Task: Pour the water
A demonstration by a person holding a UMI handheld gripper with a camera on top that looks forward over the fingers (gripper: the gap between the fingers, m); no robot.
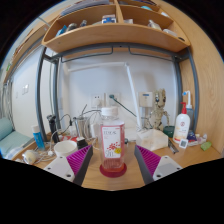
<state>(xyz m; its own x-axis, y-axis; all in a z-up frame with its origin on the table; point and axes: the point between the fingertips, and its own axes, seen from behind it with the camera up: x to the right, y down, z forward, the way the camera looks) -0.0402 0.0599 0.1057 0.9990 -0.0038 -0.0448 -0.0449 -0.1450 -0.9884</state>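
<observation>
A clear plastic bottle (112, 135) with a white cap and a pink flowered label stands upright on a round red base (113, 169) on the wooden table (128, 178). Its contents look pinkish. My gripper (114, 154) is open. The bottle stands between the two fingers, with a gap of table showing on either side. The magenta pads (80, 158) flank its lower half without touching it. I see no cup or glass near the fingers apart from a white cup (66, 147) to the left of the left finger.
Behind the bottle are metal utensils (82, 126) and a white wall with sockets. To the right sit a white box (152, 138) and a white bottle with a red top (182, 125). A blue container (38, 138) stands far left. A wooden shelf (110, 36) hangs overhead.
</observation>
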